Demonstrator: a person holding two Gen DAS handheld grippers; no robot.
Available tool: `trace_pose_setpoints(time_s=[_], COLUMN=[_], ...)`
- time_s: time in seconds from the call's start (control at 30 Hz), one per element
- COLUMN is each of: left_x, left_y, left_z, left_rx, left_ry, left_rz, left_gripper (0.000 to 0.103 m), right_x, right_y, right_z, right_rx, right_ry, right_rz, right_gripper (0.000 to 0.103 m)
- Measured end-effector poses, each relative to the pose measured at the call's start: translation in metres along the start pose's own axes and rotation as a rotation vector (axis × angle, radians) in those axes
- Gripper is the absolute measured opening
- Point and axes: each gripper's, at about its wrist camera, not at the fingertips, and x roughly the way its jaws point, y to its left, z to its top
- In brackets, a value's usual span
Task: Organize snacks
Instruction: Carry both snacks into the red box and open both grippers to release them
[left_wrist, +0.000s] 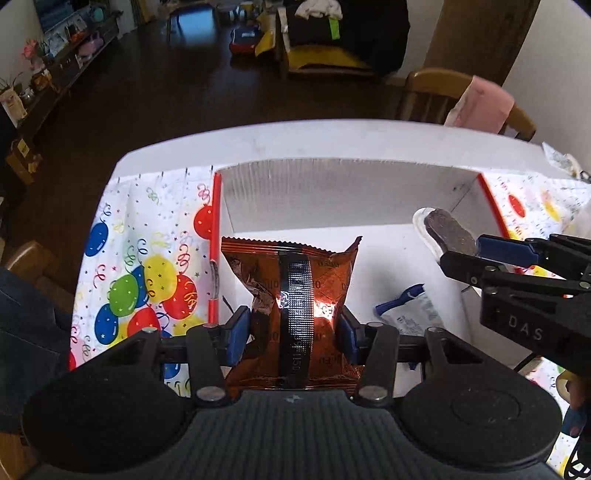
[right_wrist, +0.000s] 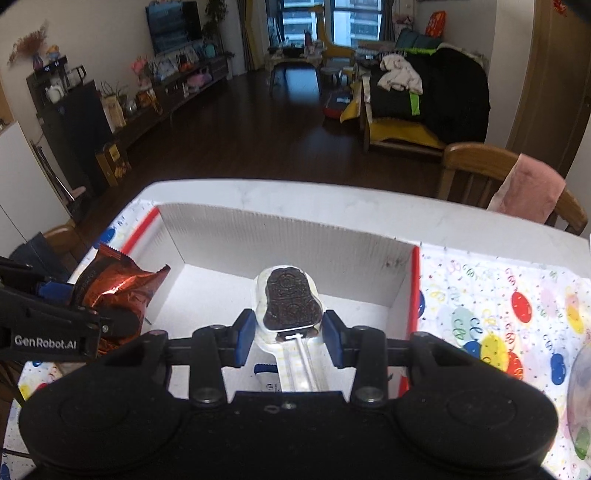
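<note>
Already over the box (left_wrist: 343, 192), left gripper (left_wrist: 293, 326) pinches a snack bag (left_wrist: 291, 291); right gripper (right_wrist: 288, 334), at three o'clock, clamps a chocolate lolly (right_wrist: 290, 301) pointing twelve.

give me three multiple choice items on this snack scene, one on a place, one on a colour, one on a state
1. Where does the blue and white wrapped snack lie?
A. on the floor of the white corrugated box
B. on the balloon-print tablecloth
C. on the wooden chair

2. What colour is the crinkled foil snack bag?
A. green
B. copper orange
C. white

3. What is the state of the right tool?
A. wide open and empty
B. lying flat in the box
C. shut on the dark chocolate pop in clear wrap

Answers
1 A: it rests on the box floor, below the left tool.
2 B: the foil shines copper orange with a black strip.
3 C: both blue pads press the clear wrap's sides.
</note>
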Motion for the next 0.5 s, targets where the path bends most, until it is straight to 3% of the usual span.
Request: trace_pose_setpoints(time_s=[0.5], left_x=[0.05], left_y=[-0.024], left_z=[0.005], left_rx=[0.137], left_ry=[0.121], left_rz=[0.061], left_gripper=[0.049], right_x=[0.044], right_y=[0.016], right_z=[-0.01], right_rx=[-0.024], right_ry=[0.194], right_rz=[0.01], right_gripper=[0.038])
